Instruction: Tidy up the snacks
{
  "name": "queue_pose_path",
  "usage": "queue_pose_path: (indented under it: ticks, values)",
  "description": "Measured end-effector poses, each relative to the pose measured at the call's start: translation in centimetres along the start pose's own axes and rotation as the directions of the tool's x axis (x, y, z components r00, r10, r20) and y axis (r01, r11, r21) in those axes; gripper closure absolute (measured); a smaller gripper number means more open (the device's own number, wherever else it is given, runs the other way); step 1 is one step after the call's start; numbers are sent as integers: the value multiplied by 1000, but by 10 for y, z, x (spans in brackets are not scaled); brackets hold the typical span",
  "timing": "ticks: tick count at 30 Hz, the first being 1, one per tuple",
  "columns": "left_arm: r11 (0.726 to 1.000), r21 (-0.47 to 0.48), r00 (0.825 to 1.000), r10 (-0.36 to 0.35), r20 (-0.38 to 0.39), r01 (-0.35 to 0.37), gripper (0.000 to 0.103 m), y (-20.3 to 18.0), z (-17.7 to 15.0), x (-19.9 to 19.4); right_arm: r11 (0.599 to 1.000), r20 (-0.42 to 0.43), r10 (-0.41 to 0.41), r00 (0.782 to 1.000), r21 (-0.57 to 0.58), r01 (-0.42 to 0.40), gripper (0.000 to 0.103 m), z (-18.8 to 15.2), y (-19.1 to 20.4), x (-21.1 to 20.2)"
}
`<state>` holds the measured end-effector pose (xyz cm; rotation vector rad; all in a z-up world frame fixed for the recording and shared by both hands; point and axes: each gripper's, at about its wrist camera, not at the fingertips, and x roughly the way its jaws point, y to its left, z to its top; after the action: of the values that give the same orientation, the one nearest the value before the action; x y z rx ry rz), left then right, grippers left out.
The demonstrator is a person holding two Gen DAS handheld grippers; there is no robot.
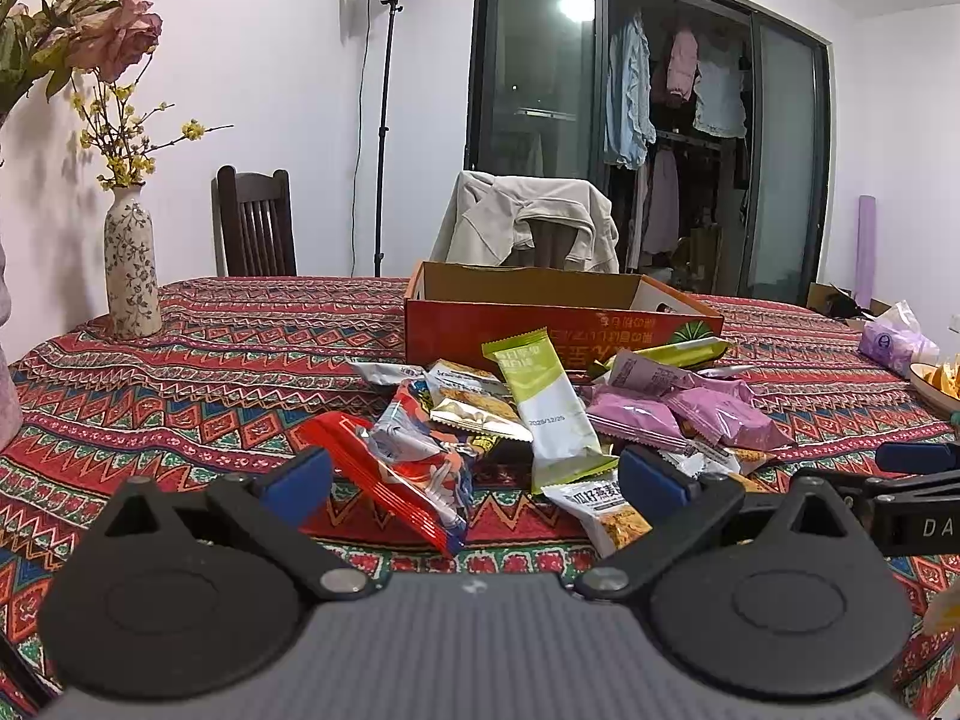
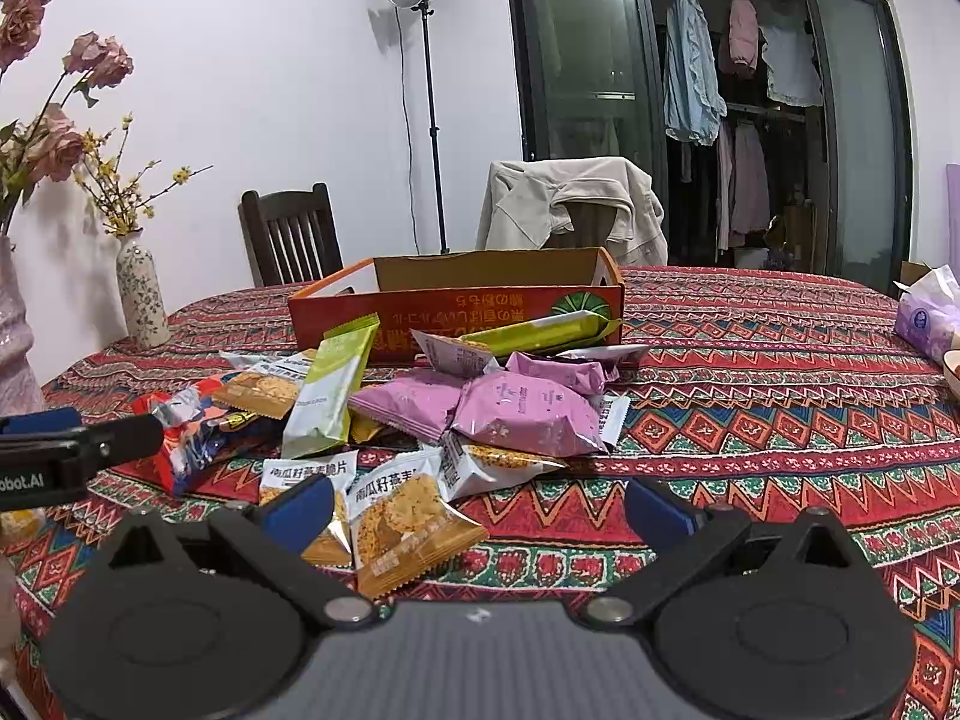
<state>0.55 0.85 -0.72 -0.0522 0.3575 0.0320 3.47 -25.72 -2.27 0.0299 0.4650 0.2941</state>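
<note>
A heap of snack packets lies on the patterned tablecloth in front of an open orange cardboard box point(image 1: 516, 318) point(image 2: 420, 306). The heap holds a red packet point(image 1: 390, 480) point(image 2: 180, 444), a green-and-white bar point(image 1: 549, 402) point(image 2: 327, 387), pink packets point(image 1: 636, 420) point(image 2: 516, 414) and white-and-orange cracker packets point(image 1: 606, 510) point(image 2: 408, 525). My left gripper point(image 1: 474, 480) stands open just short of the red packet, with nothing gripped. My right gripper point(image 2: 480, 507) is open too, low over the cracker packets, holding nothing. Each gripper shows at the edge of the other's view.
A flowered vase point(image 1: 129, 270) point(image 2: 141, 294) stands at the table's far left. A purple tissue pack point(image 1: 897, 336) point(image 2: 927, 318) and a bowl point(image 1: 936, 384) sit at the right edge. Two chairs stand behind the table, one draped with a beige jacket point(image 1: 528, 222).
</note>
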Motion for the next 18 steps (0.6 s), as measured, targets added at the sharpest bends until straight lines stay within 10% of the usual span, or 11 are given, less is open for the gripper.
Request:
queue_pose_path:
  ticks: [18]
  values:
    - [1000, -11, 1000, 2, 2, -2, 0, 2, -3, -1, 1000, 2, -1, 1000, -3, 1, 0, 1, 1, -1]
